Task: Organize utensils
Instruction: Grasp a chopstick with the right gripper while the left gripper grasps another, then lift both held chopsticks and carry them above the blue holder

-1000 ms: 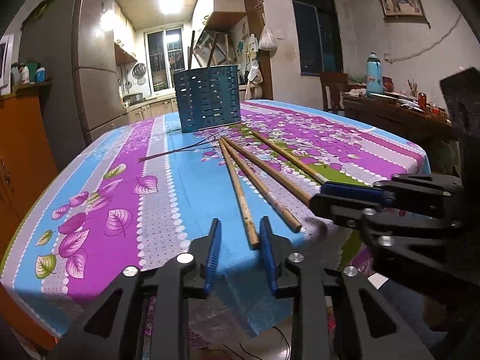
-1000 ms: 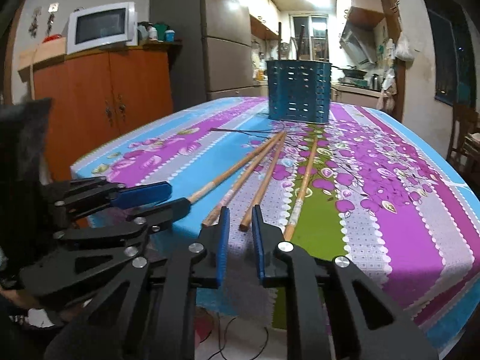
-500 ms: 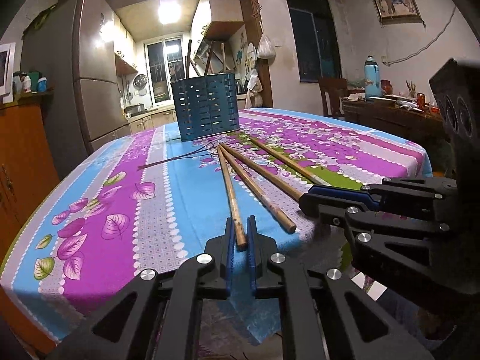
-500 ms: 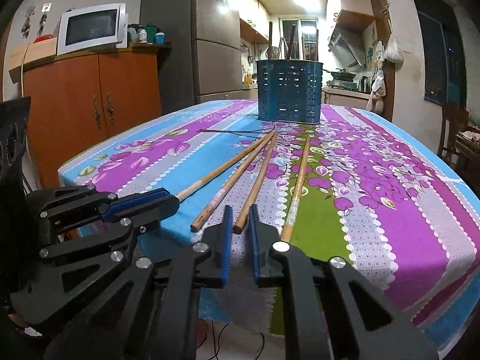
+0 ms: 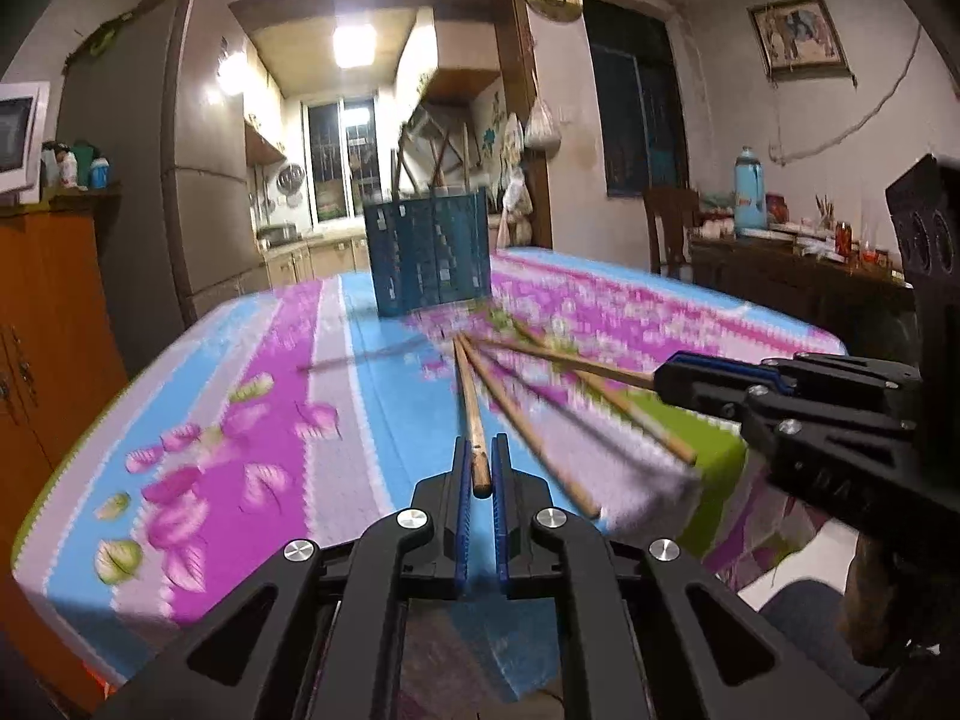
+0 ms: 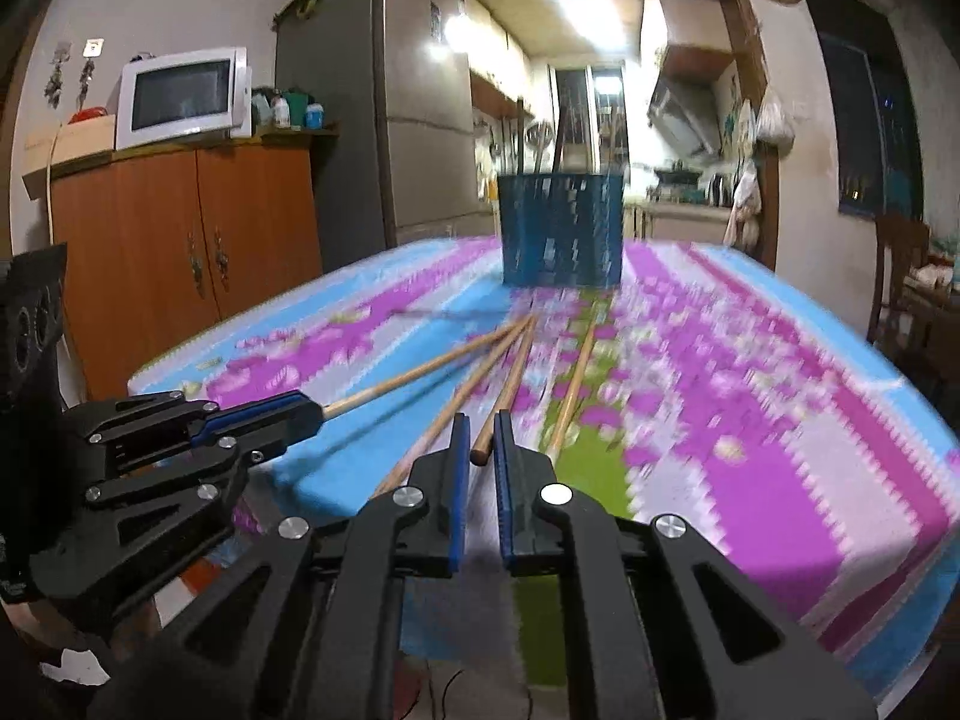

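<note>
At the bench's near edge, each hand-held gripper (left, right) clamps one chopstick end; carrying both to the blue holder looks next.

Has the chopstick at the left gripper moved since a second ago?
Yes: the chopstick, then loose on the tablecloth, now sits clamped and lifted in the left gripper.

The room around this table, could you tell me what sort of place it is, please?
Most likely a home dining area opening onto a kitchen: a refrigerator, a microwave on a wooden cabinet, and a floral-clothed table.
</note>
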A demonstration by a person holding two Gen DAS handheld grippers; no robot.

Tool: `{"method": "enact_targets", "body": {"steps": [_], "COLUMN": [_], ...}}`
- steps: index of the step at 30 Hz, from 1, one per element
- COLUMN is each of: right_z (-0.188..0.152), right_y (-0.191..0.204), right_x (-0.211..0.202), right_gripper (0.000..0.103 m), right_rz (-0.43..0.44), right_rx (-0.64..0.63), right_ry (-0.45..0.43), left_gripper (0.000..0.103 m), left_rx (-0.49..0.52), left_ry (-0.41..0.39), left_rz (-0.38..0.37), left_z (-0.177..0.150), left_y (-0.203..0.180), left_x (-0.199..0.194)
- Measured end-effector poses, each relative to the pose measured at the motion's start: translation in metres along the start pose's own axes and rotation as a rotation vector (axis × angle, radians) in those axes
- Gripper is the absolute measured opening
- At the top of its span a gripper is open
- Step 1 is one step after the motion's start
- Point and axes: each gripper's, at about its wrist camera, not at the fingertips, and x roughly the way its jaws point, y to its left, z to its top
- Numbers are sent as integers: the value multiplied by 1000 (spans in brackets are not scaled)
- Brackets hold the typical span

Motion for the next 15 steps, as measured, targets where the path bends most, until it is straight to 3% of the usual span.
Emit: {"method": "enact_targets", "body": {"steps": [7, 15], "right_z": [54, 114], "right_y": [-2, -16], "right_x": [-26, -16], "right_gripper": [6, 5], "right_rz": [9, 39], "right_rx": [-85, -129], "right_ry": [-135, -189], "left_gripper": [8, 7], "left_rx": [27, 53], "left_ry": [-116, -236], "left_rz": [19, 45], "left_z": [37, 85], "left_y": [0, 2], "left_x": [-17, -11]}}
